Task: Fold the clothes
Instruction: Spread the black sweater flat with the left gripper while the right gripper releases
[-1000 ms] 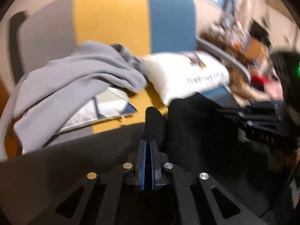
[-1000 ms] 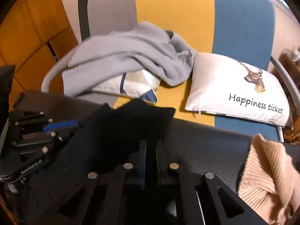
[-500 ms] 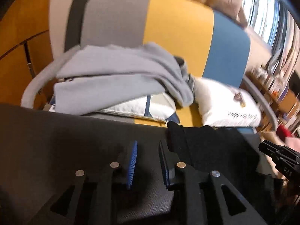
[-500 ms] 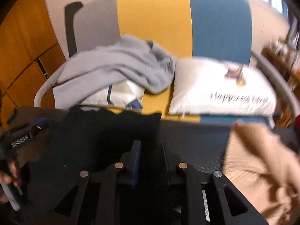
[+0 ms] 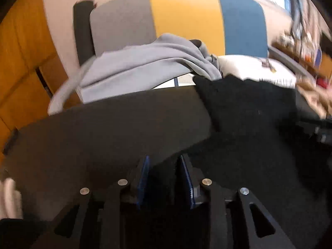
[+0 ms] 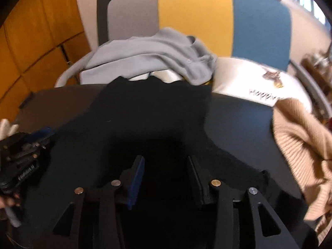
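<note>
Lying flat on your dark worktop (image 6: pixel 238 120), the black cloth garment (image 6: pixel 149 112) sits beneath both grippers, left (image 5: pixel 164 166) and right (image 6: pixel 166 164), fingers apart, gripping nothing.

Print on the white pillow (image 6: pixel 255 83) is blurred, partly covered.

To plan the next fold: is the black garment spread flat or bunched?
Mostly spread: the black garment lies flat on the table, edges visible.
</note>
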`<action>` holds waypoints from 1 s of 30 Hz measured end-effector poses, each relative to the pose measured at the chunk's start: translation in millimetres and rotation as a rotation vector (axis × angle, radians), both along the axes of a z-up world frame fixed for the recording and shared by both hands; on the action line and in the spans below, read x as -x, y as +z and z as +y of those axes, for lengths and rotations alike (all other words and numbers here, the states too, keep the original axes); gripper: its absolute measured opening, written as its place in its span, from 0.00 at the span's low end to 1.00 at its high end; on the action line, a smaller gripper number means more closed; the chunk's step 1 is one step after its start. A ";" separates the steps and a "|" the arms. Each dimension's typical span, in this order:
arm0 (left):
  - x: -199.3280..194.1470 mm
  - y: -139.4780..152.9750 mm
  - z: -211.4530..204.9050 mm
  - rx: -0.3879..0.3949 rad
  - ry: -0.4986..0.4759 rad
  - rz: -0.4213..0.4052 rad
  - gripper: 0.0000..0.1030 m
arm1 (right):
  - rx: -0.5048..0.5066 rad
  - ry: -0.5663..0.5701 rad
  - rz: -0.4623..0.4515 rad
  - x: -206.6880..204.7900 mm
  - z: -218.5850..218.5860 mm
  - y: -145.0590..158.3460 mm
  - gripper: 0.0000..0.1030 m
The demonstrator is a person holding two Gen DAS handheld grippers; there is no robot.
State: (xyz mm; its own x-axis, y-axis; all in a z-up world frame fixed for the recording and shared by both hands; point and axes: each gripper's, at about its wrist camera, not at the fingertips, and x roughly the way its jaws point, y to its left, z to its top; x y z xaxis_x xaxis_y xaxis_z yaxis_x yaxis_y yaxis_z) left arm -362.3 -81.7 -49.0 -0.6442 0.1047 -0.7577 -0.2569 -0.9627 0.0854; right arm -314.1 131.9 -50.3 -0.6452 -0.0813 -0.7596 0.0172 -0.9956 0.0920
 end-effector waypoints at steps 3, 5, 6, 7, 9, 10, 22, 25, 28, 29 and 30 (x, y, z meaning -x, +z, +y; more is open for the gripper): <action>9.8 -2.1 -18.1 -0.096 0.043 -0.039 0.50 | -0.025 -0.030 -0.007 1.8 -1.2 -8.3 0.49; 6.5 -0.3 -17.9 -0.088 0.055 -0.045 0.49 | -0.042 -0.049 -0.012 3.0 -2.0 -13.9 0.51; 4.9 0.6 -17.8 -0.084 0.061 -0.048 0.49 | -0.050 -0.059 -0.014 3.6 -2.5 -16.7 0.51; 3.0 1.6 -17.7 -0.080 0.067 -0.051 0.47 | -0.053 -0.069 -0.017 2.7 -2.7 -17.8 0.52; -7.0 9.2 -18.4 -0.092 0.077 -0.054 0.47 | -0.024 -0.084 -0.019 -8.5 -1.9 -9.7 0.52; -15.3 16.2 -20.7 -0.111 0.078 -0.036 0.47 | -0.009 -0.091 -0.020 -14.1 -1.6 -5.7 0.52; -163.9 31.9 17.6 -0.170 -0.052 -0.075 0.47 | 0.198 -0.168 -0.023 -174.4 12.7 6.9 0.85; -208.6 16.6 37.1 -0.137 -0.117 -0.085 0.47 | 0.189 -0.205 -0.022 -224.2 23.6 11.1 0.94; -234.3 7.7 47.7 -0.111 -0.127 -0.069 0.47 | 0.093 -0.308 0.019 -280.3 44.4 27.8 0.97; -241.3 6.7 50.3 -0.098 -0.131 -0.052 0.48 | 0.019 -0.373 0.051 -300.8 53.9 37.1 0.99; -248.3 5.6 52.8 -0.085 -0.135 -0.034 0.48 | -0.040 -0.438 0.076 -319.3 64.2 44.9 1.00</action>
